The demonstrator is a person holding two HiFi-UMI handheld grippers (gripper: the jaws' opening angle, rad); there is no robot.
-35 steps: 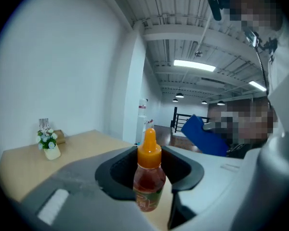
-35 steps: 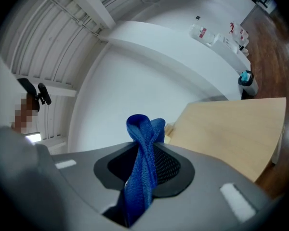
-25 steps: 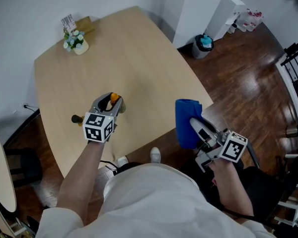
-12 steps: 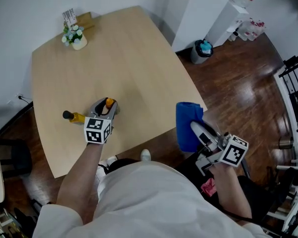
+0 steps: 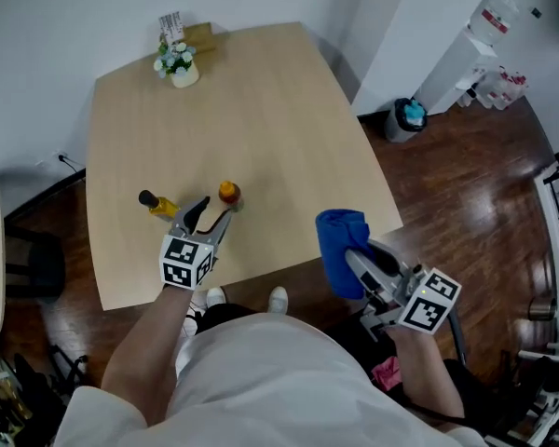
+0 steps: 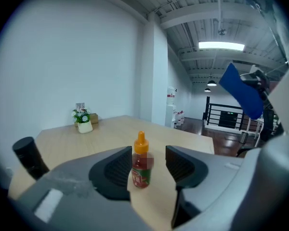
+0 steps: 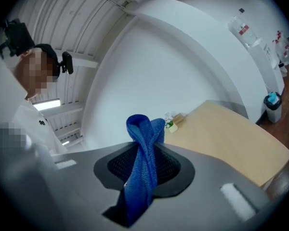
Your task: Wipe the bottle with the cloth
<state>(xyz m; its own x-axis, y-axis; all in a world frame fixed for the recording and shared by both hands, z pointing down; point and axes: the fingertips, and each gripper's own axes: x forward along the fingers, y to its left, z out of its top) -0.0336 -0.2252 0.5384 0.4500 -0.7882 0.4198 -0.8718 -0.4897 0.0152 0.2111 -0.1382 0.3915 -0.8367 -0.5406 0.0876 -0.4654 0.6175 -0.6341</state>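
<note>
A small bottle [image 5: 228, 194] with an orange cap and a red-green label stands upright on the wooden table [image 5: 279, 110]. My left gripper [image 5: 212, 214] is open, its tips just short of the bottle. In the left gripper view the bottle [image 6: 141, 165] shows in the gap beyond the open left gripper [image 6: 148, 154]. My right gripper [image 5: 352, 261] is off the table's front right edge, shut on a blue cloth [image 5: 340, 245] that sticks up out of it. The right gripper view shows the cloth [image 7: 144, 162] pinched in the right gripper [image 7: 145, 170].
A yellow bottle with a dark cap [image 5: 156, 203] sits left of my left gripper. A small flower pot [image 5: 178, 66] and a box stand at the table's far edge. Dark wood floor, a bin [image 5: 408, 117] and a white unit lie to the right.
The left gripper has drawn back toward me: the orange-capped bottle, between its jaws before, now stands just past the tips. The right gripper still holds the cloth in much the same place.
</note>
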